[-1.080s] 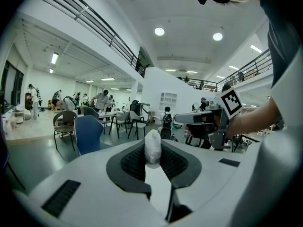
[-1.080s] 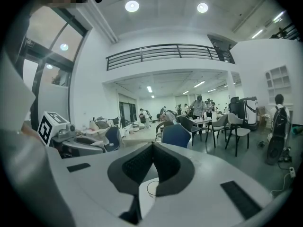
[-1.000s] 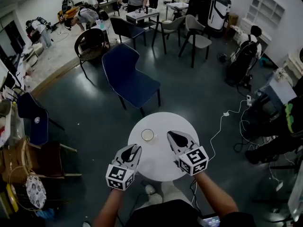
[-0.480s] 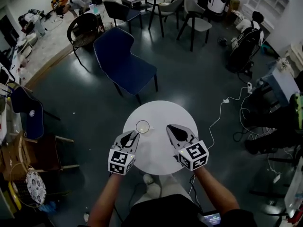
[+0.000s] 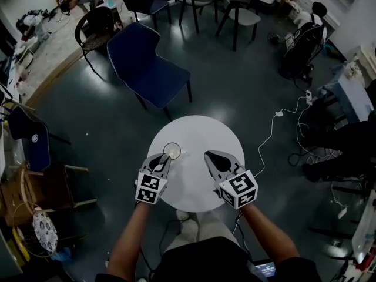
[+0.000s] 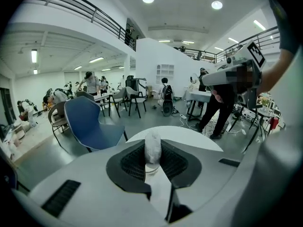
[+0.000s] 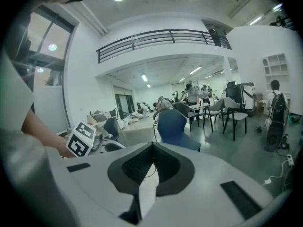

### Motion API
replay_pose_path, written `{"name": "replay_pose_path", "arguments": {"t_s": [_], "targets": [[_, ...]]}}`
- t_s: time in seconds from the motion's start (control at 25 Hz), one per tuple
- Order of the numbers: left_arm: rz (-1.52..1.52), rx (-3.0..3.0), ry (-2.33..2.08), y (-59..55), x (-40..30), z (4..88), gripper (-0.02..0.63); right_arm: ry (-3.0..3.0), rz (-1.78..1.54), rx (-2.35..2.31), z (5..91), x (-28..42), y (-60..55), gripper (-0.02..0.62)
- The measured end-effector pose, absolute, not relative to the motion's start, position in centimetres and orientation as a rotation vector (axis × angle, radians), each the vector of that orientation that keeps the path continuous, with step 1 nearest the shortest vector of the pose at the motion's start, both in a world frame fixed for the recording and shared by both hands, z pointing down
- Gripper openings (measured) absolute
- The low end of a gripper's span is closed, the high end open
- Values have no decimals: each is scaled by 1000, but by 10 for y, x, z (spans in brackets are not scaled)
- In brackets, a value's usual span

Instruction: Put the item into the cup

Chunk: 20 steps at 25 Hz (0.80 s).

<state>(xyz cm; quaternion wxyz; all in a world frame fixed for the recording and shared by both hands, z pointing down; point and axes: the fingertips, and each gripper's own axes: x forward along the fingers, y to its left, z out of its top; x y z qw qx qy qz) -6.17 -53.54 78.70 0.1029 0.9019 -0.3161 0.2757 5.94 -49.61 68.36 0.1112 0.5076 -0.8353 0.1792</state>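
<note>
Left gripper (image 5: 164, 157) clamped on a pale oblong soft item (image 6: 152, 147), just above a small clear round cup (image 5: 172, 151) at ten o'clock on the round white table (image 5: 200, 133), right gripper (image 5: 211, 156) jaws together, empty

Past round white table (image 5: 202, 131): blue chair (image 5: 145, 69); white cable (image 5: 277, 116) on floor to rt.

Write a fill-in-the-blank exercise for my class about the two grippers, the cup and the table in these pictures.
1. The left gripper is shut on a ___ item.
2. The cup stands on a ___ white table.
3. The right gripper holds ___.
4. The chair nearest the table is ___.
Missing words: white; round; nothing; blue.
</note>
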Motion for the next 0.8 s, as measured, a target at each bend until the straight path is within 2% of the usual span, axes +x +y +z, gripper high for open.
{"name": "replay_pose_path", "arguments": {"t_s": [0.32,0.8], "targets": [[943,2639,-891,-560,-46,830,69,-2427,579,1498,708,70,-499,17],[975,2585,-879,-587,-21,868,69,-2388,646,1500,733,91,-505,17]]}}
